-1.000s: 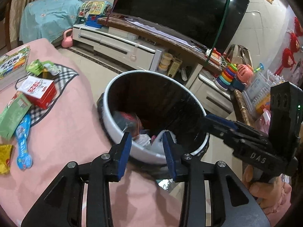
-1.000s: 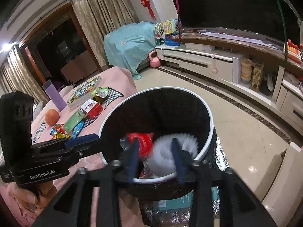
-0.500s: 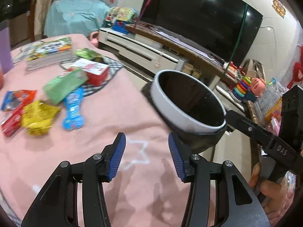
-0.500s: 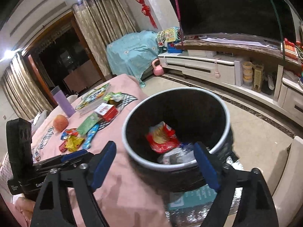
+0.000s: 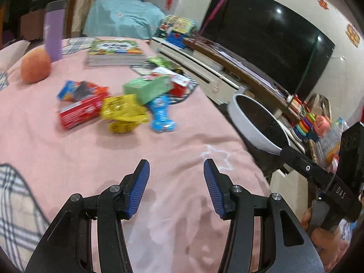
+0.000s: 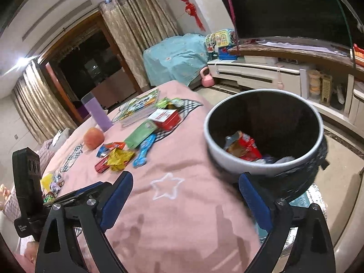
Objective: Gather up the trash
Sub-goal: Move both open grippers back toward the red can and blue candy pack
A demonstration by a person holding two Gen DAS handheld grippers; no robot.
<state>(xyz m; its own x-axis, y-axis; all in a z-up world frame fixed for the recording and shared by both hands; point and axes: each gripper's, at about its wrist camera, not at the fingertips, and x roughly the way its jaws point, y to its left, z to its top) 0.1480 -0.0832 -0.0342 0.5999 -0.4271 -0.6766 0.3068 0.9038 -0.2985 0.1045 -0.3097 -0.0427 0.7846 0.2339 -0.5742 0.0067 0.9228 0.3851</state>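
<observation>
My left tool (image 5: 176,186) hangs over the bare pink cloth with its blue pads partly apart and nothing between them. My right tool (image 6: 185,201) has just been opening and now stands wide, also empty, its right pad just in front of the trash bin (image 6: 229,157).

The bin stands upright off the edge of the surface (image 6: 177,216), mouth facing up; a red wrapper (image 6: 246,146) and some pale scraps lie in its dark bottom.

The trash left to collect sits in a loose cluster well ahead of my left tool: a yellow wrapper (image 5: 122,112), a red packet (image 5: 79,113) just left of it, a green packet (image 5: 147,88) behind it, and a blue bone-shaped packet (image 5: 161,116) whose long axis runs away from me, leaning a little left. A red tin (image 5: 179,84) lies behind the green packet on a checked cloth (image 6: 186,107).

Farther back on the surface I see an orange fruit (image 5: 35,67), a purple tumbler (image 5: 53,34) and a stack of books (image 5: 115,52). Beyond are a large dark television (image 5: 261,45) on a low white cabinet (image 5: 204,72), a teal-covered seat (image 6: 177,56) and patterned curtains (image 6: 136,29).
</observation>
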